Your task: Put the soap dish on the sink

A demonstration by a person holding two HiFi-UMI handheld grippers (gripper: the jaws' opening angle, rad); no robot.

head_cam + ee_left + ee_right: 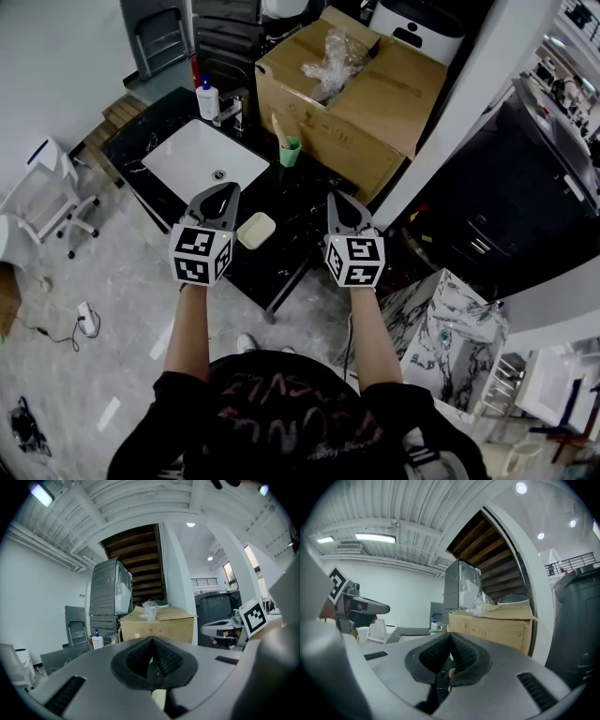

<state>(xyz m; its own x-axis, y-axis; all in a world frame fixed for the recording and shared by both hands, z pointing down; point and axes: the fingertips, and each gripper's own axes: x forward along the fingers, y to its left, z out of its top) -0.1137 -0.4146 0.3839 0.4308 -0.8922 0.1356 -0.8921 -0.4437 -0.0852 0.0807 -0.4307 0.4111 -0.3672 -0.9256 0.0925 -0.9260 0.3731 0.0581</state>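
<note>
Nothing legible right now: red lettering across the person's black shirt [291, 412] is too blurred to read, and the cardboard box [158, 626] shows only small handling symbols.

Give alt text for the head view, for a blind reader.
A person holds the left hand-held gripper and right hand-held gripper, both shut, over a black counter, with a cream soap dish lying between them. A white sink sits beyond, beside a cardboard box.

The cream soap dish [256, 231] lies on the black table [302, 202], seen between the left hand-held gripper [228, 188] and the right hand-held gripper [334, 197]. The white sink [187, 159] is near it. A green cup [291, 152] stands by a cardboard box [375, 94].
</note>
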